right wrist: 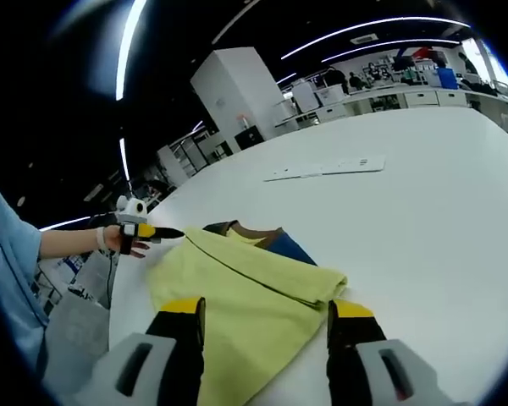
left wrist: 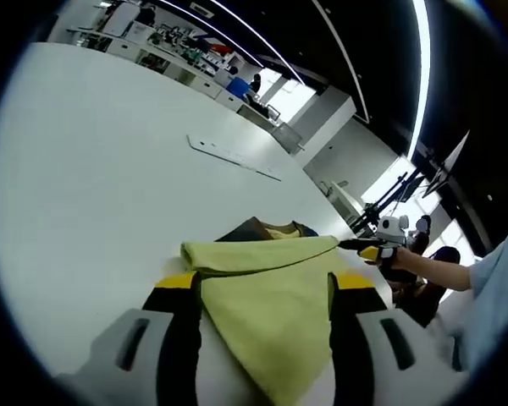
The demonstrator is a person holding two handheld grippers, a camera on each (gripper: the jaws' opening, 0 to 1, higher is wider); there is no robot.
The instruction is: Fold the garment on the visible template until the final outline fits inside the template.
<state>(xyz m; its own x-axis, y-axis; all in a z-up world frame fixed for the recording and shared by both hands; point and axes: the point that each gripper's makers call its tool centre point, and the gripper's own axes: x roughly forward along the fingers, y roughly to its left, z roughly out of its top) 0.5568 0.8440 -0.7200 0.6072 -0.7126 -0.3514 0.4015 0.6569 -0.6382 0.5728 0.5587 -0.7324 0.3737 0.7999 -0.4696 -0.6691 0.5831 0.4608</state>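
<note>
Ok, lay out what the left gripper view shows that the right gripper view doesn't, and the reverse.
Left gripper view: the right gripper, held in the person's right hand, at the garment's far corner, and a bright window behind.
Right gripper view: the left gripper in the person's left hand, a white pillar, and the garment's blue panel.
Both: the yellow garment folded on the white table, with a flat white strip beyond it.

Your left gripper [left wrist: 265,298] and right gripper [right wrist: 265,320] both hold their black, yellow-tipped jaws spread wide apart, and each view catches your other hand [left wrist: 393,256] [right wrist: 124,240] reaching in on a bare forearm from a light blue sleeve.
</note>
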